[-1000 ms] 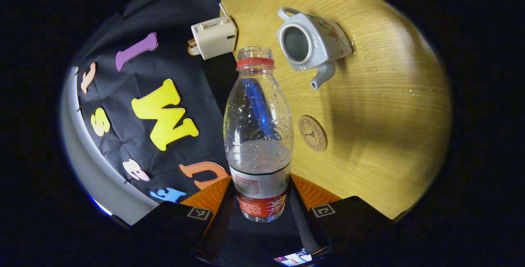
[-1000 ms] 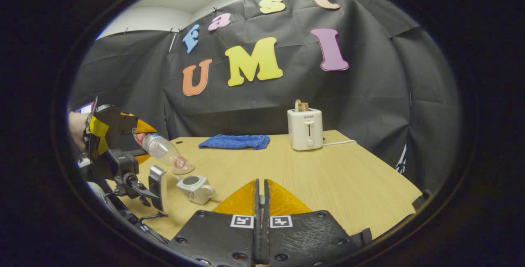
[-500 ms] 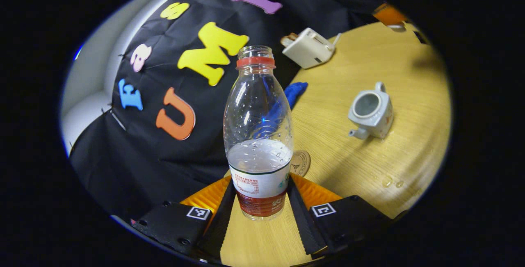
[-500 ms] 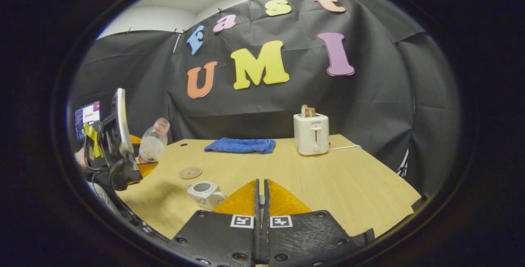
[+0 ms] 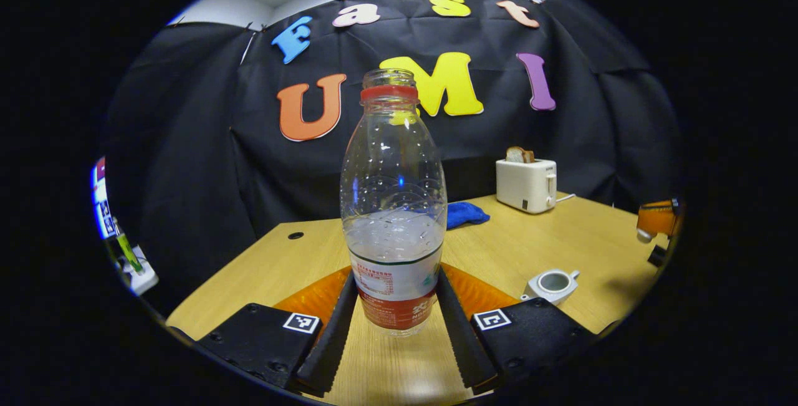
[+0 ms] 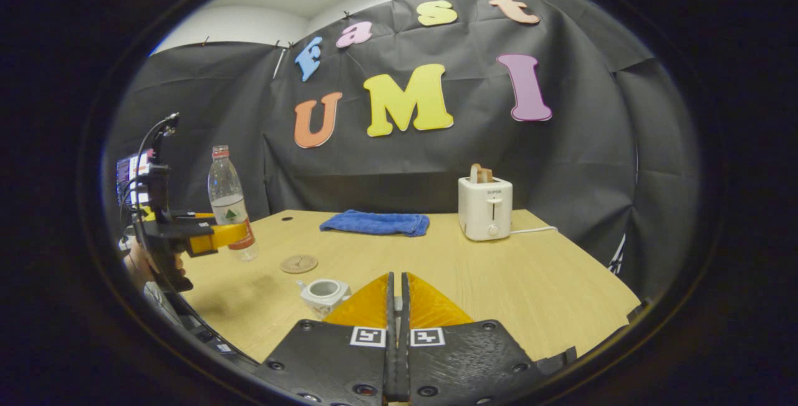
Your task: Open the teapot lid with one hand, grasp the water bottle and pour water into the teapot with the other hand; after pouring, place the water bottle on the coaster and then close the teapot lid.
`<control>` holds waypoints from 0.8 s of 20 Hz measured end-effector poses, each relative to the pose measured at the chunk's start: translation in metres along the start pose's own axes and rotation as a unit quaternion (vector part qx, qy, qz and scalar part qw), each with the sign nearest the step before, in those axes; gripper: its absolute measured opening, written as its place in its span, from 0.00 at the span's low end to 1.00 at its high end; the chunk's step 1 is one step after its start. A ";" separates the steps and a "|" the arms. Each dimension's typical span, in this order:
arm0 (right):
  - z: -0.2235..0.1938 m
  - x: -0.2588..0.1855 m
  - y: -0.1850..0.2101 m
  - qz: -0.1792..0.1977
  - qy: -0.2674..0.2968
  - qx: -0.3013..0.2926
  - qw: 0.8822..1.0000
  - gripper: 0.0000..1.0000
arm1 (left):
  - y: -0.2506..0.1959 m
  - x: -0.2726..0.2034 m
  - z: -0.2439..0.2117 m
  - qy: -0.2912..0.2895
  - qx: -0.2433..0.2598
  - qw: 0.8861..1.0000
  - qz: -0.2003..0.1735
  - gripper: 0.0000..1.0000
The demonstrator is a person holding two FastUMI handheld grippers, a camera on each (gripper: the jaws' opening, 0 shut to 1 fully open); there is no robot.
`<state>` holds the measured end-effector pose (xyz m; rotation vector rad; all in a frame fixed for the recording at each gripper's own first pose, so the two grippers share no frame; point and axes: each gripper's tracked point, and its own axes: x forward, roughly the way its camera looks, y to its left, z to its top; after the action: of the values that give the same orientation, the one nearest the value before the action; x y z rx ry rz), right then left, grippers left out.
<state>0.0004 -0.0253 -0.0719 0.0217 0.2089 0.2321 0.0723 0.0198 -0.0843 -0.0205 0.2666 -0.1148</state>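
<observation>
Water bottle [image 5: 393, 206] is seen upright in the left gripper view, uncapped, part full, pinched at its label by both fingers of the left gripper [image 5: 394, 331] above the table [image 5: 511, 250]. Lidless teapot [image 5: 551, 284] stands lower right, toaster [image 5: 525, 184] behind.

In the right gripper view, right gripper [image 6: 396, 306] is pressed together; whether anything is held cannot be told. Bottle is held above the table, near the coaster [image 6: 298, 263], teapot just in front.
</observation>
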 end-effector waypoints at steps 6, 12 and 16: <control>-0.008 0.000 -0.010 -0.010 0.007 0.007 1.000 0.00 | 0.000 0.050 0.001 -0.006 -0.041 0.999 -0.022 0.75; -0.021 0.003 -0.014 -0.016 0.022 0.006 1.000 0.00 | 0.000 0.098 -0.016 0.012 -0.037 0.999 -0.025 0.75; -0.027 0.007 -0.018 -0.021 0.031 0.002 0.999 0.00 | 0.005 0.116 -0.032 0.023 -0.047 0.998 -0.025 0.75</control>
<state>0.0058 -0.0415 -0.1005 0.0141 0.2709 0.1903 0.1757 0.0107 -0.1462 -0.1181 0.3178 -0.1535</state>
